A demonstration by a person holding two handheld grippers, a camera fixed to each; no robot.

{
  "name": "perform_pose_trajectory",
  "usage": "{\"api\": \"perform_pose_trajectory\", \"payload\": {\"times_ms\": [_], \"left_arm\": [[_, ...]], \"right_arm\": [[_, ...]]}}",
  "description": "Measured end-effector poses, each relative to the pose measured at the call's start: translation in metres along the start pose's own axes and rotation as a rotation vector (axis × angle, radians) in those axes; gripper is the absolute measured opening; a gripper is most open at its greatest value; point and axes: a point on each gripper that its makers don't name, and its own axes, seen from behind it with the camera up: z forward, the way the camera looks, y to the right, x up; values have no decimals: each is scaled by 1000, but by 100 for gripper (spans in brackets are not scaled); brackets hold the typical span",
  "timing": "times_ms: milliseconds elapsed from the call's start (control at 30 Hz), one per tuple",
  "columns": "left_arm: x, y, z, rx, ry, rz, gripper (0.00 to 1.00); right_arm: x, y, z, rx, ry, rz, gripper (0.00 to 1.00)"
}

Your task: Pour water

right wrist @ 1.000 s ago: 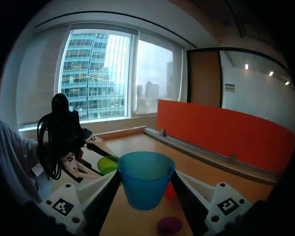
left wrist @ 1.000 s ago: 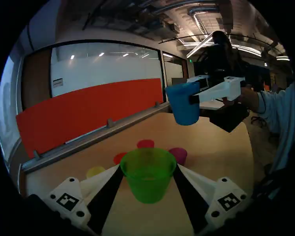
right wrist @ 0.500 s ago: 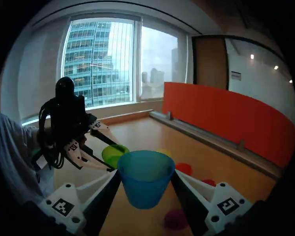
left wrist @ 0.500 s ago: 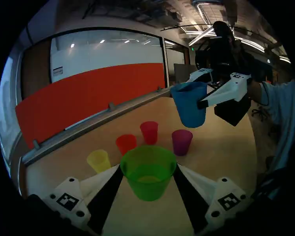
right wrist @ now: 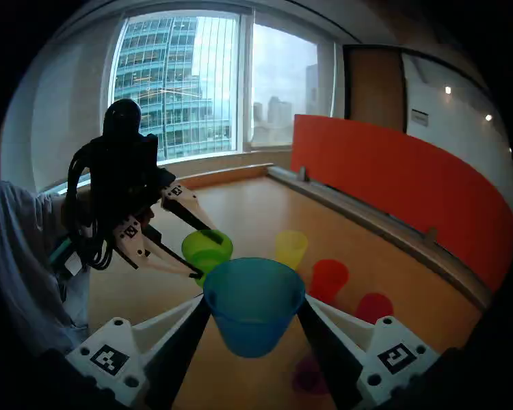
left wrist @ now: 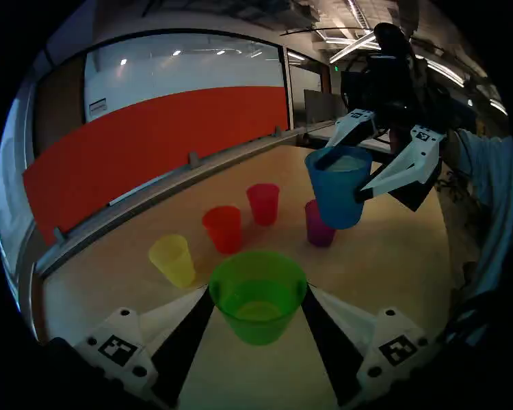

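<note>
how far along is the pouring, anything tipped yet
Done: both cups are picked up. The left gripper grips the green cup and the right gripper grips the blue cup.
In hand: both cups are held upright above the table, apart from each other, so no pour has begun.
Left: bring one cup over another and tip it. The yellow cup, orange cup, red cup and purple cup stand on the table.
</note>
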Motion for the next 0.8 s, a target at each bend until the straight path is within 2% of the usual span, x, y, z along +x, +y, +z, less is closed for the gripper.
{"api": "perform_pose_trajectory", "payload": {"times_ms": [467, 800], "left_arm": [[-34, 3, 13, -33, -118, 22, 87], [-50, 3, 26, -55, -174, 30, 87]], "right_arm": [[-34, -3, 24, 7, -81, -5, 91], [-59, -3, 41, 5, -128, -27, 91]]}}
